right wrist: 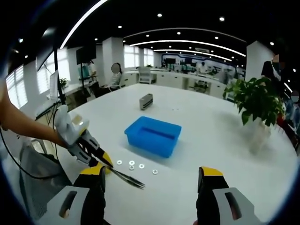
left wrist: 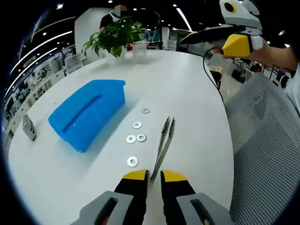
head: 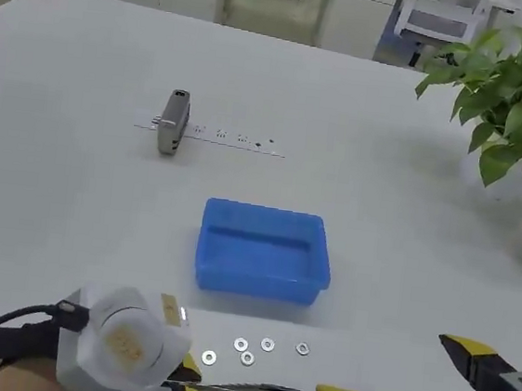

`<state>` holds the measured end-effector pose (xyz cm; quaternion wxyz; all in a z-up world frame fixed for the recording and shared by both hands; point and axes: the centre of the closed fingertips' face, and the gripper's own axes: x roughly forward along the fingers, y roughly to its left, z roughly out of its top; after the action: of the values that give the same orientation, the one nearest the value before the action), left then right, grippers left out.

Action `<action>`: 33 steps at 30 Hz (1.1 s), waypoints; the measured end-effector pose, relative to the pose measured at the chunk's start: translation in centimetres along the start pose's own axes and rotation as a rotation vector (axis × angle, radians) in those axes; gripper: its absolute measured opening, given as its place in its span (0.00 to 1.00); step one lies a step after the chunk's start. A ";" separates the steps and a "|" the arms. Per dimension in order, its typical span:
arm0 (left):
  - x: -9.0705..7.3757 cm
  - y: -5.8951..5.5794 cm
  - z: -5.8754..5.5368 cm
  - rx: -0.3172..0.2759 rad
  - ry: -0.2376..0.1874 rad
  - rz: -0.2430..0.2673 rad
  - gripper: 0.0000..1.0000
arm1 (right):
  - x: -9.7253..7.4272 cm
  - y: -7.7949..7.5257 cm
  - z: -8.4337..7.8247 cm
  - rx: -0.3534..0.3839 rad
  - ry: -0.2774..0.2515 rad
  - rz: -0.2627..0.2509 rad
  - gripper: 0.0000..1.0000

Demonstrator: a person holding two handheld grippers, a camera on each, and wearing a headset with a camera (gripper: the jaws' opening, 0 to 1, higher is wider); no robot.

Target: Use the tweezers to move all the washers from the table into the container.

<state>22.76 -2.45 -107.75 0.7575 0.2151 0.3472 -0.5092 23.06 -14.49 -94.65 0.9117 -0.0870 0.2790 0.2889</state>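
Nearest the person, the left tool [left wrist: 149,174] is clenched on the back end of the tweezers [left wrist: 163,143], and that is the first worry. With the hold so far from the points, I reckon any small roll of the hand will swing the tips wide of the mark. The right tool [right wrist: 151,172] hangs off to the side with its jaws spread wide and nothing between them, so it steadies nothing. The tweezers run low over the desk [head: 75,185], with their tips slightly parted; whether they touch the surface I cannot tell. Just past them lie the washers [head: 247,358], five of them flat on the smooth white top, two almost touching. Thin and flat like that, one looks likely to skid away from a tip that comes in too shallow, or get knocked into its neighbour. Beyond the washers sits the blue container [head: 256,284], with no washer that I can see in it. Its near wall is the next trap, since a loose pinch could drop a washer short of the rim. Farther back, the grey device [head: 173,121] and the plant [head: 516,82] stand well clear.
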 end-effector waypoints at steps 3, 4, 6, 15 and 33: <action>0.1 0.1 -0.1 0.057 0.002 0.019 0.04 | 0.0 0.6 -0.1 -0.005 0.003 0.023 0.80; 0.1 0.0 0.0 0.069 0.001 0.015 0.02 | 0.0 0.9 -0.1 -0.013 0.008 0.032 0.80; 0.1 -0.2 0.0 0.100 0.006 0.019 0.00 | -0.1 1.3 0.1 -0.026 0.004 0.038 0.80; -0.3 -1.5 0.0 0.181 0.046 0.017 0.00 | -0.9 3.1 1.6 -0.035 -0.060 0.058 0.78; -5.1 -4.9 3.9 0.098 -0.104 0.096 0.00 | -1.8 6.5 -0.8 -0.018 -0.018 0.163 0.64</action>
<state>18.26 -3.81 -101.24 0.7866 0.2417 0.2713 -0.4992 17.74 -10.25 -94.27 0.8868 -0.0697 0.2744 0.3654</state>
